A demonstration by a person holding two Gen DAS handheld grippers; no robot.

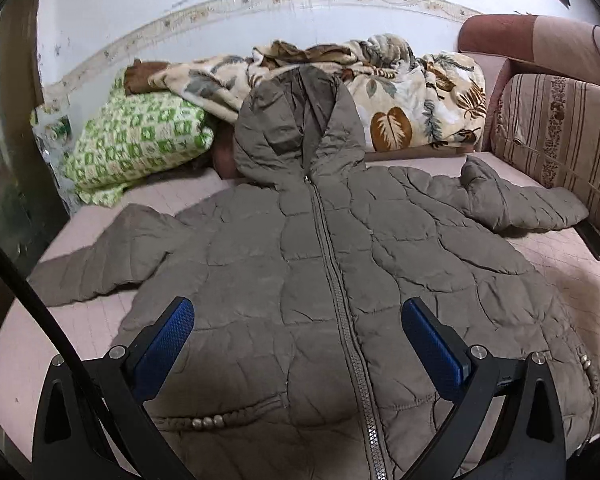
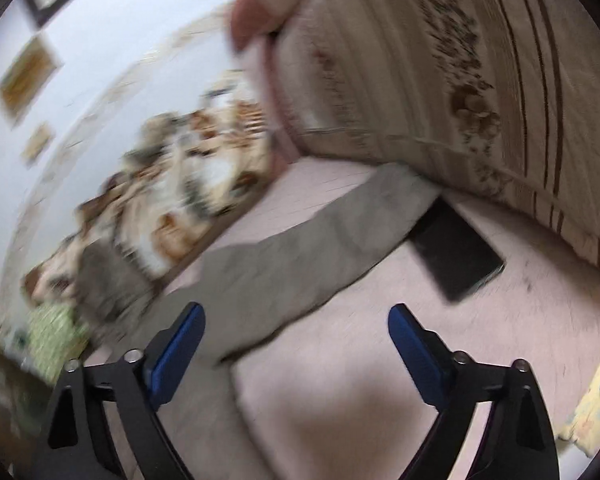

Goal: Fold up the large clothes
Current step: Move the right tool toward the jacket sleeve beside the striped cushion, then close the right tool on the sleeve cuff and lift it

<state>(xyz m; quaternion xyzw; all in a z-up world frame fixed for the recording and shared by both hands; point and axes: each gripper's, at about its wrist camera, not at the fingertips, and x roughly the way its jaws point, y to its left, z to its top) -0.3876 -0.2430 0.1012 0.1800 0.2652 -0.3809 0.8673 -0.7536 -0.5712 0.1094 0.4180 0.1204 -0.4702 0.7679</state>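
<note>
In the left wrist view, a grey-brown quilted jacket [image 1: 320, 280] lies face up across the pink mattress [image 1: 28, 344], filling the centre and lower half of the frame; it is zipped shut, its hood [image 1: 296, 128] propped toward the bedding at top centre and its two sleeves thrown out to mid-left and mid-right, a layout that looks meant to ready it for folding. The left gripper [image 1: 298, 344] hovers at the bottom of the frame with its blue pads spread wide on either side of the zip [image 1: 340, 300], clasping nothing, seemingly lined up on the garment's midline. A green-checked pillow [image 1: 136, 144] at left, a leaf-print blanket [image 1: 400, 92] at upper centre and a striped cushion [image 1: 556, 136] at right sit pushed back along the wall, apparently to leave the jacket room. In the right wrist view, heavily blurred and tilted, the right gripper [image 2: 296, 340] at the bottom of the frame stands released with nothing between its pads, pointed at the jacket's right sleeve [image 2: 300, 248], which runs diagonally through the centre to the foot of the striped cushion [image 2: 480, 80] at upper right; judging by that aim, the sleeve is likely the first part to be folded in. A flat dark object [image 2: 456, 252], too blurred to identify, lies just beside the sleeve's end at centre right. No brand, label or legible writing shows in either view.
</note>
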